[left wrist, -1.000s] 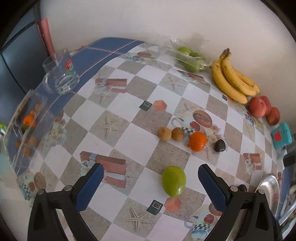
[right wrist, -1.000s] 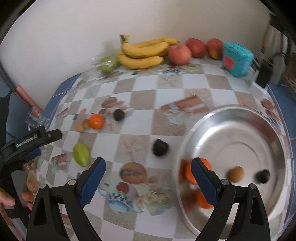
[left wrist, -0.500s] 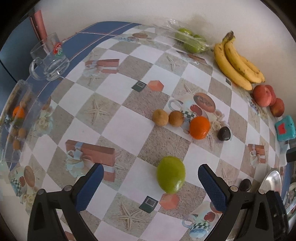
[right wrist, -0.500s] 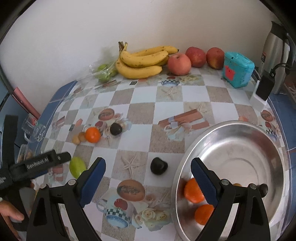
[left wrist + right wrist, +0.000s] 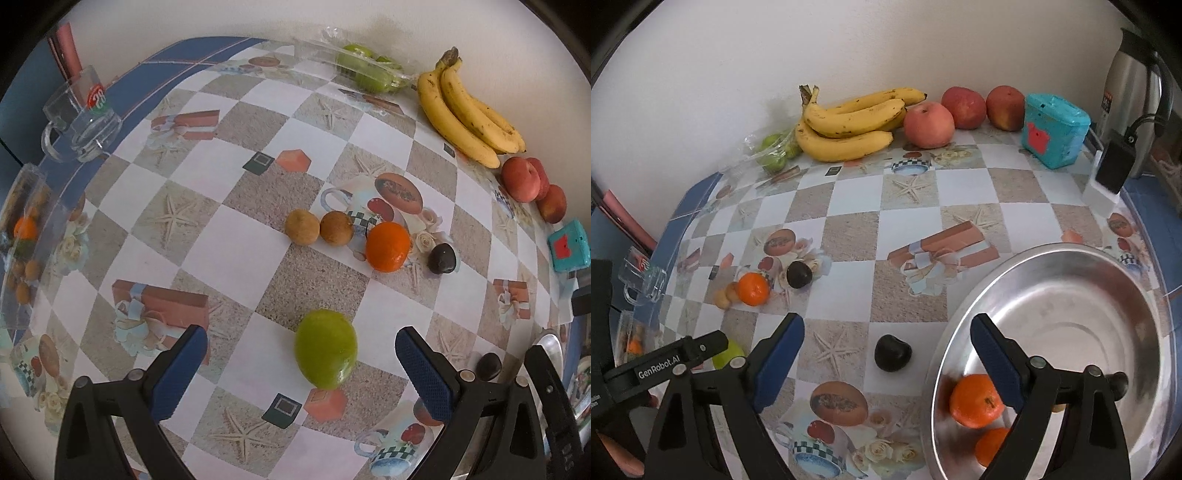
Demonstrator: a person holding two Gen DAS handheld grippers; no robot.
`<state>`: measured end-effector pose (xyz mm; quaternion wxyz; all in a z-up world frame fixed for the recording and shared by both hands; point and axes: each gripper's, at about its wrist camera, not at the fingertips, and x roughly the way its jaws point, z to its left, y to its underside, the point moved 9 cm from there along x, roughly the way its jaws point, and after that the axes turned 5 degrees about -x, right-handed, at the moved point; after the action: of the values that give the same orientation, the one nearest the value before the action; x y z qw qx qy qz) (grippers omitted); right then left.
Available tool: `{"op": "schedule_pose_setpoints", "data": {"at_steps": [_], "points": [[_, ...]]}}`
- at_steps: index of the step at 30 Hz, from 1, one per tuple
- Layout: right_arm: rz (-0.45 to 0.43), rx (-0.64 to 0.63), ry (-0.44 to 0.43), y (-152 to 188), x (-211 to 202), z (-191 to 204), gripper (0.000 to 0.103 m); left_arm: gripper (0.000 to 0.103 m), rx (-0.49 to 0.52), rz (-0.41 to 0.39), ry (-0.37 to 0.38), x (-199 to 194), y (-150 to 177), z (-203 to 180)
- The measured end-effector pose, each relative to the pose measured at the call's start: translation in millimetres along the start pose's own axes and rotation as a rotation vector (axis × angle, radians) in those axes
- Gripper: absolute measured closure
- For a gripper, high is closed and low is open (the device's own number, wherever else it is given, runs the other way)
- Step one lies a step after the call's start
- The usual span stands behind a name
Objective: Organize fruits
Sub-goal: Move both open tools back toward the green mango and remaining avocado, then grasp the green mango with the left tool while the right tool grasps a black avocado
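My left gripper (image 5: 297,365) is open with a green lime-like fruit (image 5: 326,353) lying on the table between its fingers. Beyond it lie two brown fruits (image 5: 302,226), an orange (image 5: 388,246) and a dark plum (image 5: 441,259). My right gripper (image 5: 886,362) is open and empty, with a dark plum (image 5: 892,352) on the table between its fingers. A steel bowl (image 5: 1115,295) at the right holds two oranges (image 5: 975,400). The green fruit (image 5: 726,354) shows partly behind the left gripper.
Bananas (image 5: 849,127), three apples (image 5: 929,123), bagged green fruit (image 5: 774,149), a teal box (image 5: 1054,131) and a kettle (image 5: 1132,96) line the wall. A glass mug (image 5: 81,118) and clear plastic box (image 5: 22,240) stand at the left edge.
My left gripper has moved forward, so the green fruit now lies between its fingers. My right gripper has pulled back and left from over the bowl toward the dark plum.
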<state>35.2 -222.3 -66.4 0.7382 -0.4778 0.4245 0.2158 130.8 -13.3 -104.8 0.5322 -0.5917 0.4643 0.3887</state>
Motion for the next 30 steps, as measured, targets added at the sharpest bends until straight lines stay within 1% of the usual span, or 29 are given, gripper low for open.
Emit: {"op": "schedule_pose_setpoints", "data": {"at_steps": [1,2,3,4,5,7,10,13,15,16,17,21,22,23,24,26,28,30], "points": [[0.006,0.001,-0.005,0,2,1,0.026,0.000,-0.009,0.003,0.001,2,0,1],[0.015,0.004,-0.015,1,4,1,0.032,0.000,-0.020,0.007,0.005,3,0,2],[0.023,0.005,-0.019,1,6,1,0.033,0.000,-0.032,0.014,0.014,5,0,3],[0.032,0.005,-0.018,2,9,1,0.038,0.001,-0.036,0.018,0.018,6,1,2],[0.036,-0.001,-0.019,3,11,2,0.046,0.001,-0.037,0.021,0.020,7,1,2],[0.050,-0.022,-0.015,5,14,4,0.053,0.003,-0.029,0.025,0.024,9,3,-2],[0.069,-0.059,0.009,9,20,8,0.059,0.010,-0.009,0.038,0.030,13,5,-8],[0.098,-0.091,0.053,13,27,7,0.059,0.015,0.004,0.051,0.031,18,7,-13],[0.112,-0.102,0.063,16,30,7,0.059,0.015,0.009,0.053,0.031,19,8,-15],[0.122,-0.108,0.078,17,32,6,0.059,0.019,0.013,0.051,0.031,19,7,-15],[0.128,-0.116,0.092,18,34,6,0.062,0.024,0.017,0.052,0.030,19,7,-16],[0.146,-0.154,0.133,21,39,6,0.064,0.027,0.032,0.055,0.022,20,8,-18],[0.147,-0.168,0.146,21,39,7,0.064,0.031,0.037,0.058,0.025,21,8,-19],[0.150,-0.180,0.157,21,40,7,0.064,0.038,0.041,0.059,0.025,22,8,-22],[0.152,-0.193,0.168,22,40,8,0.064,0.041,0.047,0.061,0.025,23,8,-24],[0.158,-0.220,0.190,23,41,10,0.064,0.055,0.055,0.063,0.025,24,8,-26],[0.163,-0.239,0.196,24,42,13,0.064,0.061,0.064,0.059,0.025,25,7,-28],[0.168,-0.247,0.197,25,43,14,0.064,0.061,0.066,0.061,0.037,25,8,-30]]}}
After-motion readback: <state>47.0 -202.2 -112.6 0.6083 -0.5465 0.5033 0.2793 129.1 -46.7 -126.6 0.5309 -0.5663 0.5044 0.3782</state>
